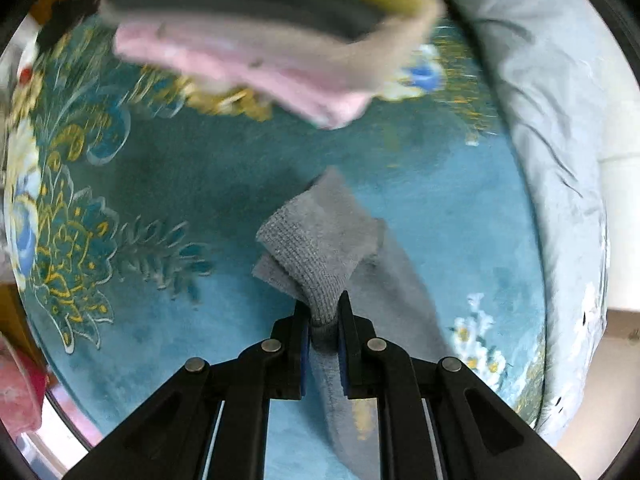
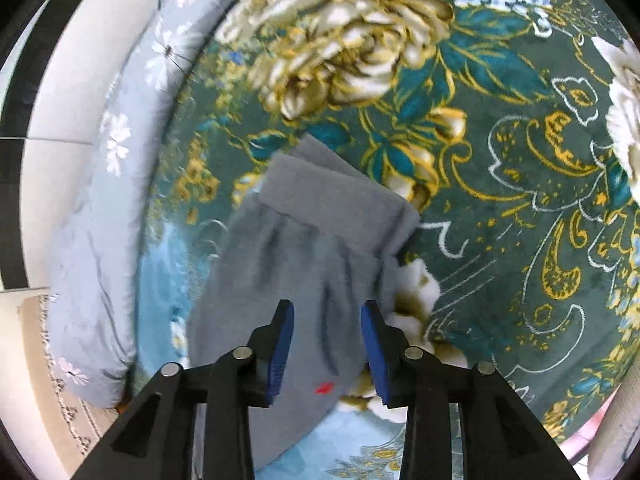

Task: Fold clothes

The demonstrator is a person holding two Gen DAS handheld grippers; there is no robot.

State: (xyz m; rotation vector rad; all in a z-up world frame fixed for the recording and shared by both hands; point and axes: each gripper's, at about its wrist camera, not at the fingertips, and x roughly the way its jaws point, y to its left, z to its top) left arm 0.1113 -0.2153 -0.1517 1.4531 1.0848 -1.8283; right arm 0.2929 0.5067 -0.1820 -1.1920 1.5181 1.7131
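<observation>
Sock point(image 2: 312, 264), grey knit with ribbed cuff point(image 2: 332, 204) folded back at the far end, lies lengthwise near-to-far on the teal floral blanket point(image 2: 500, 184); a small red mark, unreadable, sits near the toe. Left gripper point(image 1: 325, 322) pinches its fabric; right gripper point(image 2: 327, 344) stands spread above it, pads clear.

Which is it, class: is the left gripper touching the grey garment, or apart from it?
Touching. The left wrist view shows the left gripper with both pads pinching a bunched fold of the grey garment.
</observation>
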